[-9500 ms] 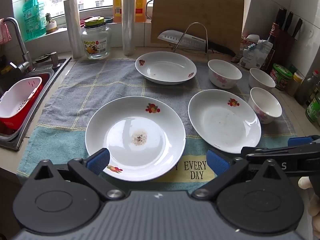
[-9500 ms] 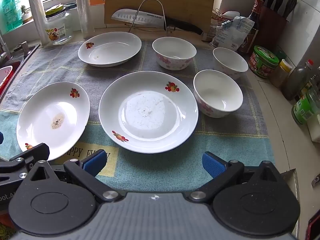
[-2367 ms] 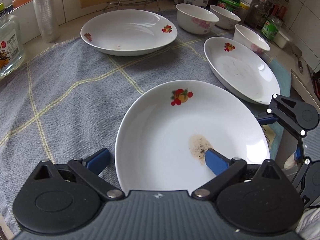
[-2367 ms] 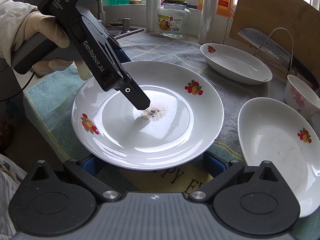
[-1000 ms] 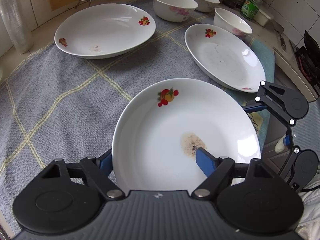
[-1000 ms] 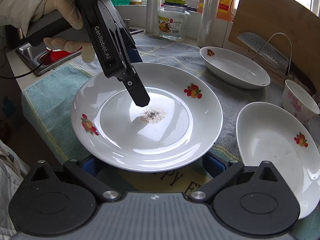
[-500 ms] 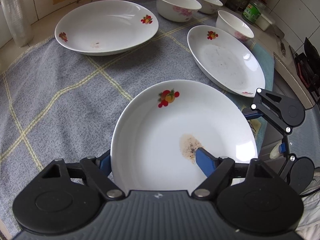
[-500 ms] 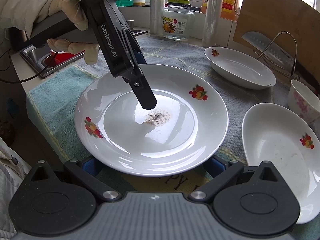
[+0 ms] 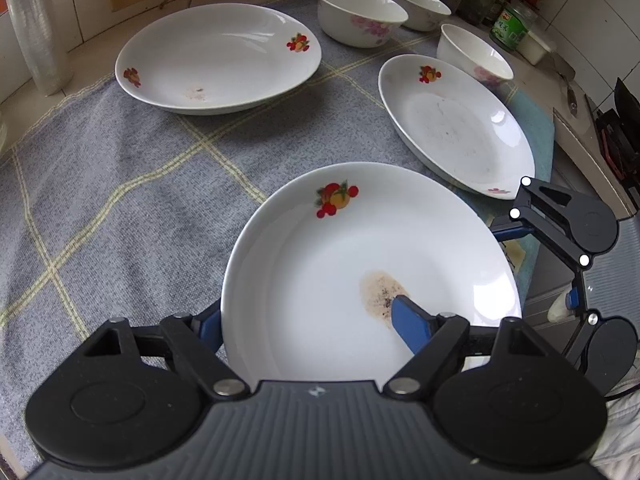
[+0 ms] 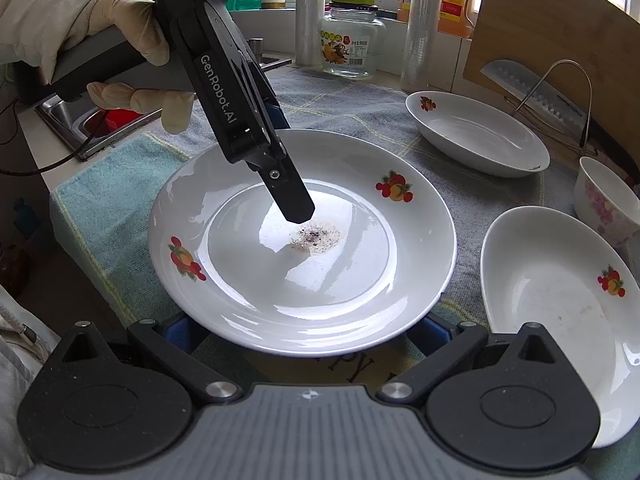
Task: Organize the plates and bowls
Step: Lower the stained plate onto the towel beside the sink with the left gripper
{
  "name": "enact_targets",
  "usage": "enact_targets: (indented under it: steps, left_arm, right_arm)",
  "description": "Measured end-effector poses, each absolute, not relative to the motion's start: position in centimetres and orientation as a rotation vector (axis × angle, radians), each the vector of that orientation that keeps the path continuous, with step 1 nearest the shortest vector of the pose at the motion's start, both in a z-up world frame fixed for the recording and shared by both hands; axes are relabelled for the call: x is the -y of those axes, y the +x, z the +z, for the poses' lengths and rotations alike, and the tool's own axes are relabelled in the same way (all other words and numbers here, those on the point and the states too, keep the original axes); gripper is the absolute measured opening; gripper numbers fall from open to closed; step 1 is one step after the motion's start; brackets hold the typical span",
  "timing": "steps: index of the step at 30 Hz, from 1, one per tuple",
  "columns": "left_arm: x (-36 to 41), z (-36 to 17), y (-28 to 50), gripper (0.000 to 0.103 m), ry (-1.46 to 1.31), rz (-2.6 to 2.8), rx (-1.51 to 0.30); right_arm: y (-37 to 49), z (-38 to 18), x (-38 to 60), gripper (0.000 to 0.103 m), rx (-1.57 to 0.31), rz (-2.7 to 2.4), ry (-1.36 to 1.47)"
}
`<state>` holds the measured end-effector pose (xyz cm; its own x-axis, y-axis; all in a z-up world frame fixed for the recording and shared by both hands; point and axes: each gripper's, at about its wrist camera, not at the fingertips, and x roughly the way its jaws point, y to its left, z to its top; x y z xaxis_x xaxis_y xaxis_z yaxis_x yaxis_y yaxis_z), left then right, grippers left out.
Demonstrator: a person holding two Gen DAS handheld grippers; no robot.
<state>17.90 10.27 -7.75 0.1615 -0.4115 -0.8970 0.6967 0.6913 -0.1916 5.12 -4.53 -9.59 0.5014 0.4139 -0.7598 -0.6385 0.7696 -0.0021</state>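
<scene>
White china sat pinched at one edge: the left gripper [image 9: 308, 320] had its jaws nearly closed on the rim of the plate [image 9: 360, 264], one pad on the inner face beside a dried stain [image 9: 380, 292], the other beneath. The right gripper [image 10: 308, 328] waited with jaws wide, its pads flanking the plate's near rim without visibly touching. Held at one edge only, the glazed plate could tip or slide out between the pads and strike the second plate [image 10: 560, 300] just right of the jaws, chipping both.
</scene>
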Motion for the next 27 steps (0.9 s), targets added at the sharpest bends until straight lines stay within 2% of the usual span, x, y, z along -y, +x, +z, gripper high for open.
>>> enact_targets:
  steps: [13,27]
  left_arm:
    - [-11.5,-6.7,17.8,0.082,0.264,-0.782,-1.105]
    - [-16.2,-5.4,18.8,0.082,0.213,-0.700,-1.040]
  right_arm:
    - [6.0,-8.7,4.0,0.103,-0.821,0.642,-0.332]
    - [9.5,-7.6,0.7,0.103,-0.791,0.706,-0.389]
